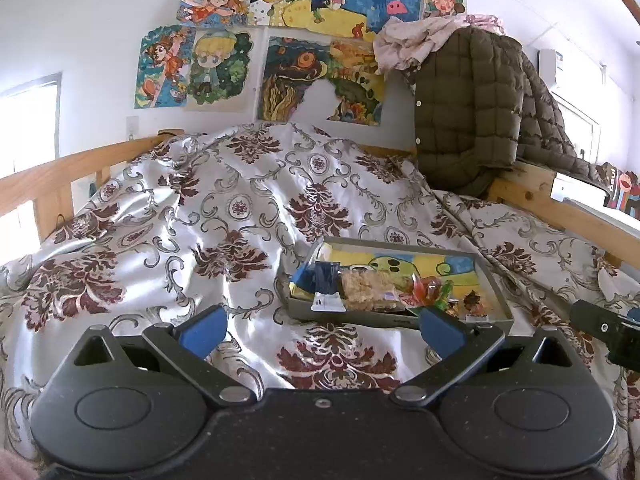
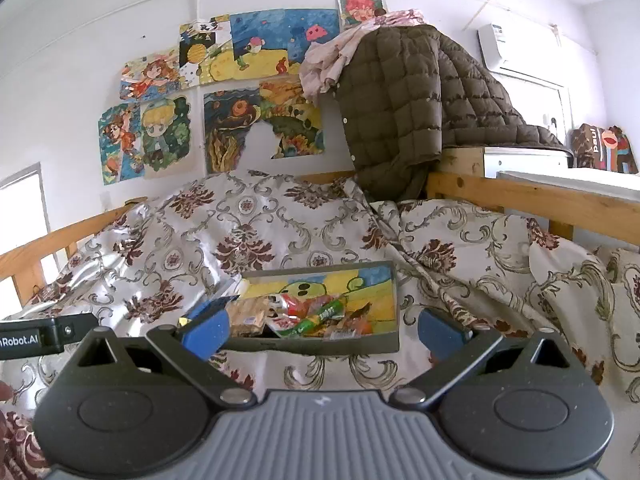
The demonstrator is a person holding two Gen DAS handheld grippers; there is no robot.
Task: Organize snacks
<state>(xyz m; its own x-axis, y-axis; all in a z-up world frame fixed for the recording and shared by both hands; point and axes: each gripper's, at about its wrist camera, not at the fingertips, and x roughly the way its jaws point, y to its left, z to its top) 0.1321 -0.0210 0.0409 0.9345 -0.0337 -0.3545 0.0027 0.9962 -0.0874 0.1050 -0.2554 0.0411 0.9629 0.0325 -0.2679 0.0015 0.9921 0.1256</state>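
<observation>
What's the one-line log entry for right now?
left claw: open, empty | right claw: open, empty | tray: on bedspread, snacks inside | contact: none

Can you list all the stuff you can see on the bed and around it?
tray: one, grey, painted yellow and blue inside, on the bedspread
snack packets: several, dark blue, beige, red and green, piled in the tray
bedspread: one, silver with maroon flowers, covering the bed
bed frame: one, light wood, around the bed
puffer jacket: one, olive brown, hung over the bed end
drawings: many, colourful, taped on the white wall
air conditioner: one, white, high on the wall
left hand-held gripper: one, black with blue pads, open
right hand-held gripper: one, black with blue pads, open
</observation>
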